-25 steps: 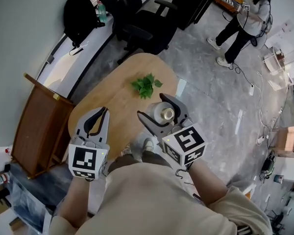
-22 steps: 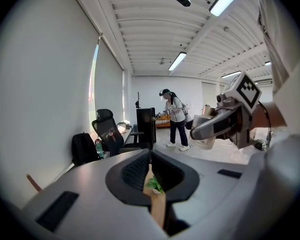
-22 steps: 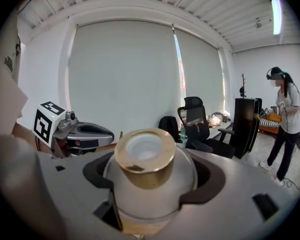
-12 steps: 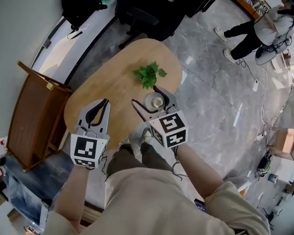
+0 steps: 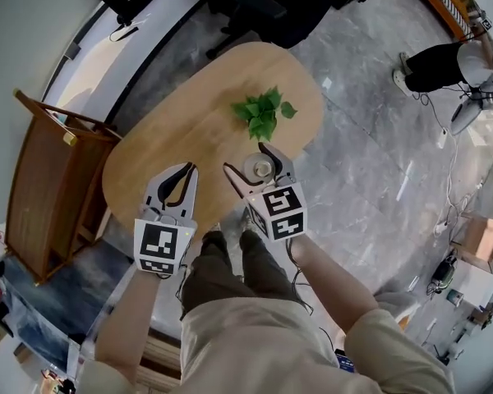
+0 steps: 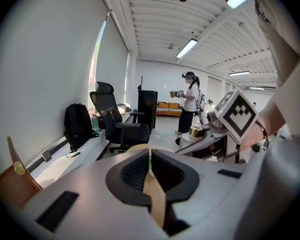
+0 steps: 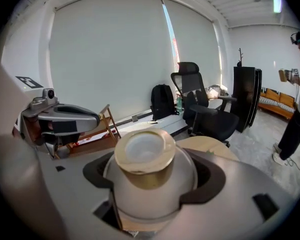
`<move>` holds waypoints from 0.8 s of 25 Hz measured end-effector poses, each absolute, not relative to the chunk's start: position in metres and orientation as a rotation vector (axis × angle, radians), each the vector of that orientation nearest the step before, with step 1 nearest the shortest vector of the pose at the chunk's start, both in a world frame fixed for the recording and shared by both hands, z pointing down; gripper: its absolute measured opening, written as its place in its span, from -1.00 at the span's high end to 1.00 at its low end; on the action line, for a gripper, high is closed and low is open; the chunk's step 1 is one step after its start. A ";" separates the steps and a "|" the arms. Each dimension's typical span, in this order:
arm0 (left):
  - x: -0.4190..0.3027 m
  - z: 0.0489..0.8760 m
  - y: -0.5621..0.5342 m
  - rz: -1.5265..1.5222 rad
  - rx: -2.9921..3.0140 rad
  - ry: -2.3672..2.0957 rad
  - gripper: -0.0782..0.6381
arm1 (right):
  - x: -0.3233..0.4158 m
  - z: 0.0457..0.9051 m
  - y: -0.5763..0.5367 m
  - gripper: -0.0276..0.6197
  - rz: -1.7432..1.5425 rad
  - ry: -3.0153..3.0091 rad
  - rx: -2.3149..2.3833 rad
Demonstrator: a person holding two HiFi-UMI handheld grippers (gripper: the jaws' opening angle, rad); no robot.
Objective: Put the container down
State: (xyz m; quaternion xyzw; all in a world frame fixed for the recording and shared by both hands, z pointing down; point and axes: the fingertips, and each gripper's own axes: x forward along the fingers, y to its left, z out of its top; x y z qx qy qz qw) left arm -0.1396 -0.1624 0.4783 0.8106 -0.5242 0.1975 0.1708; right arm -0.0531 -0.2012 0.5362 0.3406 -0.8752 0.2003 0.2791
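Observation:
A small silver container [image 5: 259, 168] with a gold rim [image 7: 144, 151] sits between the jaws of my right gripper [image 5: 251, 163], which is shut on its round body [image 7: 149, 184]. It hangs over the near edge of the oval wooden table [image 5: 189, 130]. A leafy green plant [image 5: 264, 113] lies on the table just beyond it. My left gripper [image 5: 188, 170] is to the left over the table's near edge, shut with nothing in it; its pads [image 6: 151, 160] meet. The left gripper view also shows the container [image 6: 195, 130].
A brown wooden stand [image 5: 45, 187] is left of the table. A black office chair [image 5: 255, 6] and a white ledge with a black backpack [image 7: 162, 101] lie beyond it. A person [image 5: 456, 56] stands far right on the grey marble floor [image 5: 370, 179].
My right gripper with the container has sunk lower and nearer the table's near edge. The left gripper has shifted slightly right. The person at the back has moved toward the right of the view.

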 end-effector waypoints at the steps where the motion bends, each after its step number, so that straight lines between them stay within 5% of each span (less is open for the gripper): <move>1: -0.139 0.487 -0.164 0.566 2.292 -1.488 0.73 | -0.054 0.547 -0.201 -0.14 0.547 -2.339 0.902; 20: -0.119 0.693 -0.179 0.687 2.123 -1.289 0.73 | -0.062 0.749 -0.200 -0.14 0.601 -2.207 0.761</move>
